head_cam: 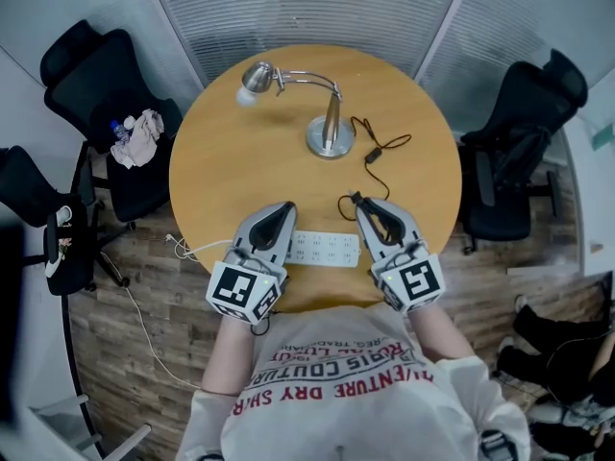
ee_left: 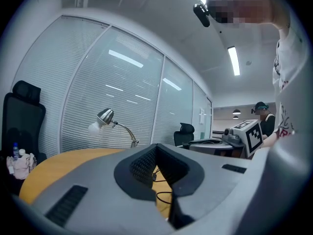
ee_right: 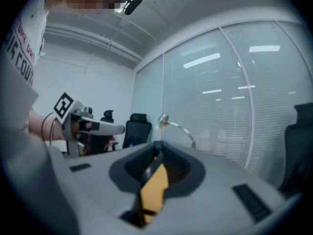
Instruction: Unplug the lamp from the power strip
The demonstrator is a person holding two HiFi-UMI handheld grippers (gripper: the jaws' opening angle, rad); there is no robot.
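Far left: a black office chair (head_cam: 106,94), with a crumpled cloth (head_cam: 142,137) and a small bottle (head_cam: 119,129) on its seat. A round wooden table (head_cam: 231,161) stands mid-room. A white lead (head_cam: 202,251) runs off its near left edge and drops toward the floor.

Left gripper (head_cam: 285,209): at the near edge of the table, its body over the left end of the power strip (head_cam: 327,249), pointing level toward the lamp. In the left gripper view the jaws stand a narrow way apart. Only tabletop and a loop of black cable show through the gap, and nothing sits between the pads.

Power strip: white, flat on the table, lying lengthwise between the two grippers, close to the person.

Lamp (head_cam: 330,134): silver and upright, with its round base past the table's centre, its arched neck reaching left and its head tipped down. Its black cable (head_cam: 384,147) leaves the base on the right and passes an inline switch (head_cam: 372,155). It then curls back and ends at the right gripper's tip.

Right gripper (head_cam: 363,203): just right of the strip, pointing toward the lamp base. Its jaws are nearly together, pinching the dark plug (head_cam: 354,199) at the cable's end. The right gripper view shows a dark piece running along the slit between the pads. The plug is apart from the strip, beyond the far side of its right end.

Far right: a second black chair (head_cam: 524,152).
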